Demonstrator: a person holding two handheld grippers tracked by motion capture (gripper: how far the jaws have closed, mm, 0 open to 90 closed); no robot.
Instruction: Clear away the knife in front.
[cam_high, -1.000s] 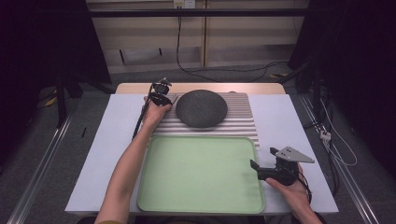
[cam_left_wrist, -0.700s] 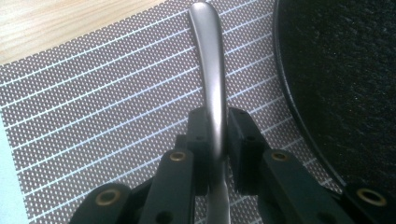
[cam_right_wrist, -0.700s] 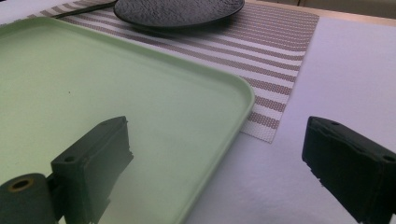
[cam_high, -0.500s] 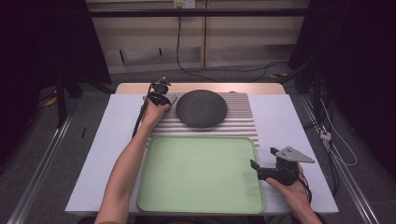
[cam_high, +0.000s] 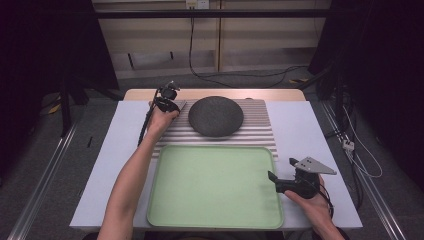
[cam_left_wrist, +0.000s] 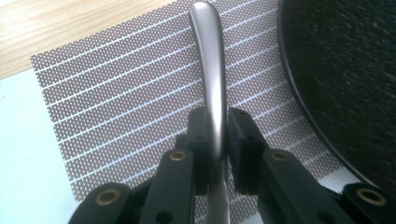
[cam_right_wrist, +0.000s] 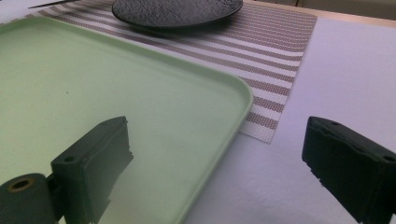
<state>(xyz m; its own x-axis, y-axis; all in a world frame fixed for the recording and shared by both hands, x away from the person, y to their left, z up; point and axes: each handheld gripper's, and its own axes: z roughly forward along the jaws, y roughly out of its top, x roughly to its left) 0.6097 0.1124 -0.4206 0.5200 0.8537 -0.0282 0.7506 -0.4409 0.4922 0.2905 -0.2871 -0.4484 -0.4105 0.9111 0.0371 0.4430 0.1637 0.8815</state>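
1. Cutlery handle (cam_high: 179, 104) lay at the far left of the striped mat (cam_high: 260, 131), beside the dark plate (cam_high: 216, 116); your left gripper (cam_high: 172, 104) sat on it.
2. Left gripper view: your jaws pinched that metal handle (cam_left_wrist: 211, 79) low along its length, so it could have pivoted or slipped when lifted.
3. Right gripper view: your right gripper (cam_right_wrist: 219, 163) stood spread wide over the green tray (cam_right_wrist: 236, 95) at its near right edge, holding nothing.

No legible text or labels anywhere.

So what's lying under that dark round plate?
The dark plate sits on a striped placemat, which lies on the white table cover. The mat directly beneath the plate is hidden.
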